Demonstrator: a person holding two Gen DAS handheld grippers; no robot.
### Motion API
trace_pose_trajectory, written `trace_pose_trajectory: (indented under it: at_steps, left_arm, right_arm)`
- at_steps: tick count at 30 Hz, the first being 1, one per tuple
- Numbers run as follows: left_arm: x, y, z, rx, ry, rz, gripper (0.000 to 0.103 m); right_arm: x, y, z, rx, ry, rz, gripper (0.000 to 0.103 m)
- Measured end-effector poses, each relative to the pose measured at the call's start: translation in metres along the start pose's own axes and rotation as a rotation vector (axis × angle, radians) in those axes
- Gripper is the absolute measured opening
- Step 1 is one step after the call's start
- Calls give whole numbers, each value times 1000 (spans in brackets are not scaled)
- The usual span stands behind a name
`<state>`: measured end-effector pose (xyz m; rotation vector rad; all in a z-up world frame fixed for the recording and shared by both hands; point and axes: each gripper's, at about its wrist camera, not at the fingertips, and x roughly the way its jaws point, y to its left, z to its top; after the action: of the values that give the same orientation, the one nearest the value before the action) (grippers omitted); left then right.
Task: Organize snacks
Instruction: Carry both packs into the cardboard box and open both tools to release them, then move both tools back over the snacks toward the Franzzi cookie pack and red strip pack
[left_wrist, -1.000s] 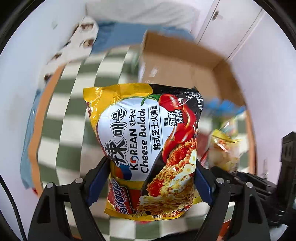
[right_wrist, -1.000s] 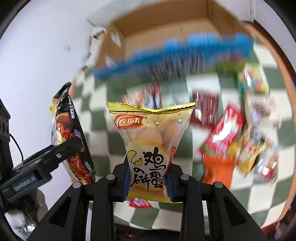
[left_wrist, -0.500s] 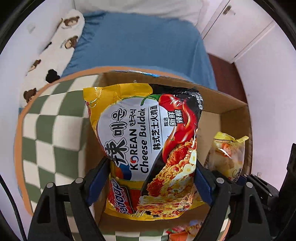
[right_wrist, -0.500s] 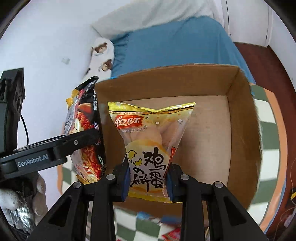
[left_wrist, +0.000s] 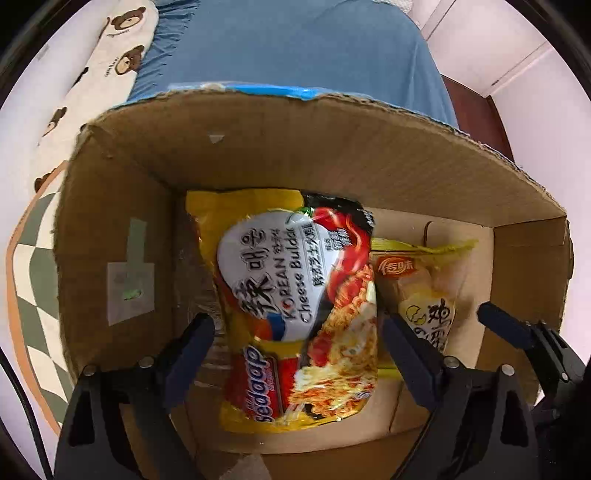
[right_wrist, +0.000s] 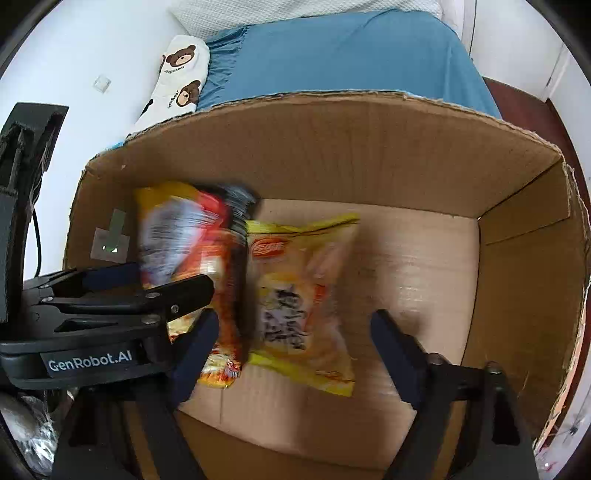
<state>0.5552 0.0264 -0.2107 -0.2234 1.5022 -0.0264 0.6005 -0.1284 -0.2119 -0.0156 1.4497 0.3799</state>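
A blue-sheeted bed (right_wrist: 351, 51) lay behind the corrugated cardboard box (right_wrist: 332, 147). Inside it, the glossy noodle packet (left_wrist: 295, 306) and crinkled yellow biscuit bag (right_wrist: 299, 306) lay side by side. The left gripper (left_wrist: 295, 343) and right gripper (right_wrist: 291, 343) had just been opening, spread, gripping nothing.

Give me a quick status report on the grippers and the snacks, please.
Left gripper and right gripper open, jaws just opened. Noodle packet and yellow biscuit bag released inside cardboard box, side by side. Nothing in the way.
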Motion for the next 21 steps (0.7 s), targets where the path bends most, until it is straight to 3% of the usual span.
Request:
trace_pose_trajectory:
  at_steps: [6, 21]
  left_arm:
    - [-17, -1, -13, -13, -42, -9, 93]
    - [-113, -5, -95, 23, -319, 38, 93]
  right_arm:
    - [-8, -20, -1, 26, -13, -13, 87]
    - [-107, 13, -93, 55, -183, -78, 87]
